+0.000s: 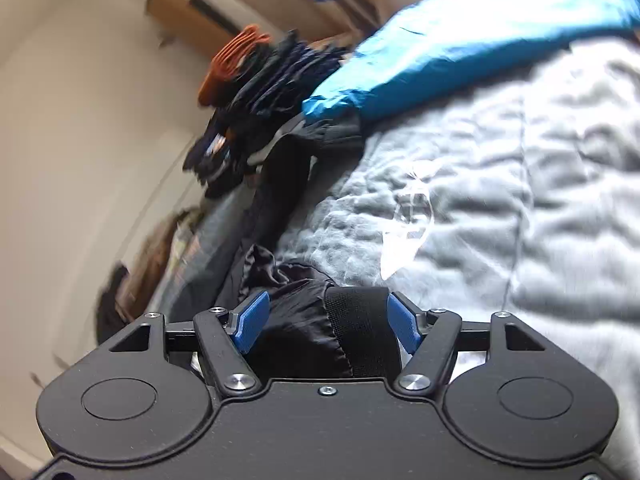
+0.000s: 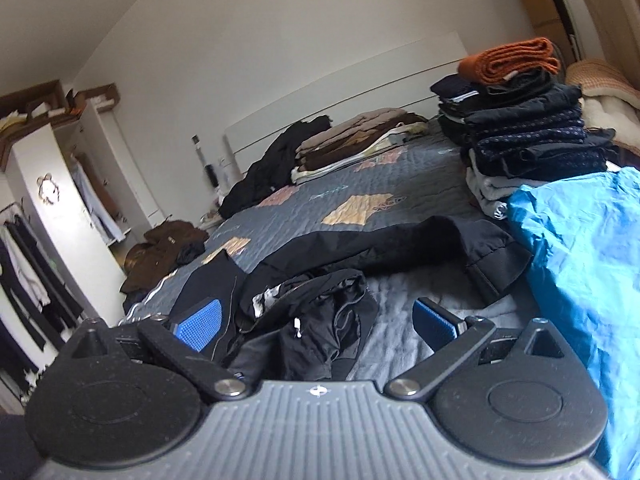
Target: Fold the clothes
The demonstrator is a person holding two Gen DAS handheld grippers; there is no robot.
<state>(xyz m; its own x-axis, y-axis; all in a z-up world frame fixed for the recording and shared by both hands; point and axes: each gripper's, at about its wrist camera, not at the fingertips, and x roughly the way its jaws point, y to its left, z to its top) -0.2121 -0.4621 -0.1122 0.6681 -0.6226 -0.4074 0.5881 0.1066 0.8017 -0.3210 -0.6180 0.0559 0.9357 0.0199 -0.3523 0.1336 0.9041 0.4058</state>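
Black jacket [image 1: 316, 332] between parted left claw [image 1: 328, 324]; right claw [image 2: 320, 320] wide, empty; wardrobe [image 2: 48, 200] right-view only.

Place: a bedroom in a home is showing.
Bed: a quilted grey bedspread [image 2: 360, 200] is covering a wide bed across the middle of the right wrist view, with a white headboard [image 2: 360, 92] standing behind it.
Clothes: a stack of folded clothes [image 2: 520, 128] is sitting at upper right, a black jacket [image 2: 360, 252] lying in the centre.
Storage: a white wardrobe [image 2: 52, 200] is standing at left, garments hanging on a rail [image 2: 20, 264] beside it.
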